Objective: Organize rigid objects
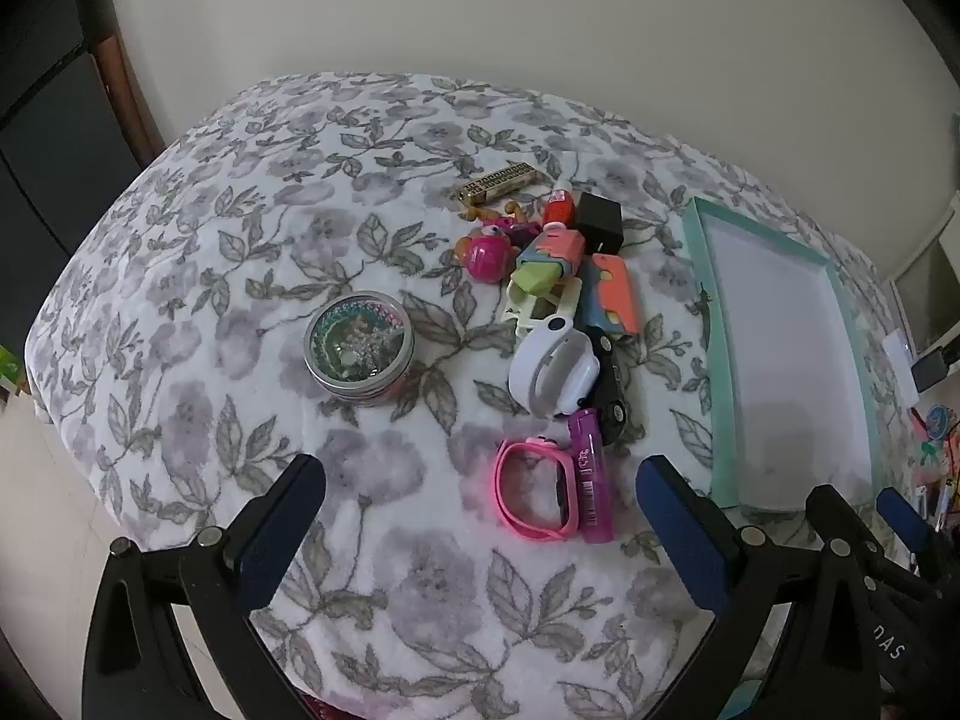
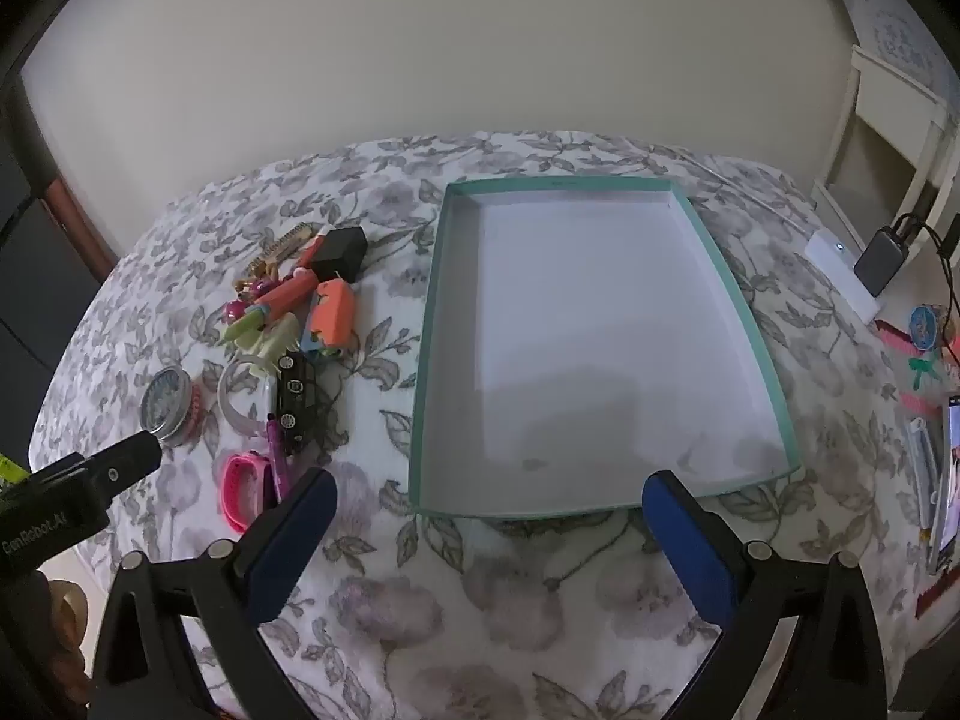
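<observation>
Two hand-held tools hover over a floral blanket, both spread wide and holding nothing: the left tool (image 1: 480,510) faces a heap of small toys, the right tool (image 2: 489,516) faces an empty teal tray (image 2: 429,360). By the look of it, sorting has not begun; nothing lies in the tray yet.

The heap sits left of the tray, just beside its left wall. Nearest the left tool are a pink watch (image 1: 537,492) and a purple tube (image 1: 591,474), touching side by side. Beyond them lie a white band (image 1: 549,369), a black toy car (image 1: 612,396), an orange case (image 1: 612,300), a black cube (image 1: 600,222) and a gold bar (image 1: 498,183) at the far end. A round tin (image 1: 359,348) stands apart, to the left.

The next move likely calls for the left tool to drop over the watch or tube, straddle one without snagging its neighbour, close and carry it right to the tray.

Readable writing: "GenRobot.AI" on the left tool's body in the right view; the tube's print and barcode are too small to read
</observation>
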Action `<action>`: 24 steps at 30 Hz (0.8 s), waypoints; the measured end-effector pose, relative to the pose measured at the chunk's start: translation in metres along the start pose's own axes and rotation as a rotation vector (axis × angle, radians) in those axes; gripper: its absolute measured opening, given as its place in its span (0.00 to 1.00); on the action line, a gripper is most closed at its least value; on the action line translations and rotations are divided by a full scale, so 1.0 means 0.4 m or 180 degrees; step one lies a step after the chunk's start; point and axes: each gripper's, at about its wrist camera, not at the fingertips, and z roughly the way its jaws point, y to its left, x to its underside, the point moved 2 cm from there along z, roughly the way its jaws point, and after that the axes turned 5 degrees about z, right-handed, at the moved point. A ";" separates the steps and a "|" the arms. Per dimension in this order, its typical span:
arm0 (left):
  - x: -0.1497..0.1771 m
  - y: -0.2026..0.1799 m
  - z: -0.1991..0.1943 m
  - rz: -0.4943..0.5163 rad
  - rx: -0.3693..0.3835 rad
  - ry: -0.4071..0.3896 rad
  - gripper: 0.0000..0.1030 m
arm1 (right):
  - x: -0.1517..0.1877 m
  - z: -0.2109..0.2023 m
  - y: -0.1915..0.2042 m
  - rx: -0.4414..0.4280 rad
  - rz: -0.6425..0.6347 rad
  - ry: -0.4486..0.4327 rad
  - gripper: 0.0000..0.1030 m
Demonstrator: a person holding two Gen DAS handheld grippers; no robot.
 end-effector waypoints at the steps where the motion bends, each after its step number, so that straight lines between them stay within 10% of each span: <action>1: 0.000 0.004 0.000 -0.0011 0.0009 0.0004 1.00 | 0.000 0.000 0.002 -0.0003 -0.0003 -0.0008 1.00; 24: 0.007 -0.001 0.012 0.0097 -0.0113 0.0038 1.00 | 0.000 0.004 0.001 0.0012 -0.0015 -0.0004 1.00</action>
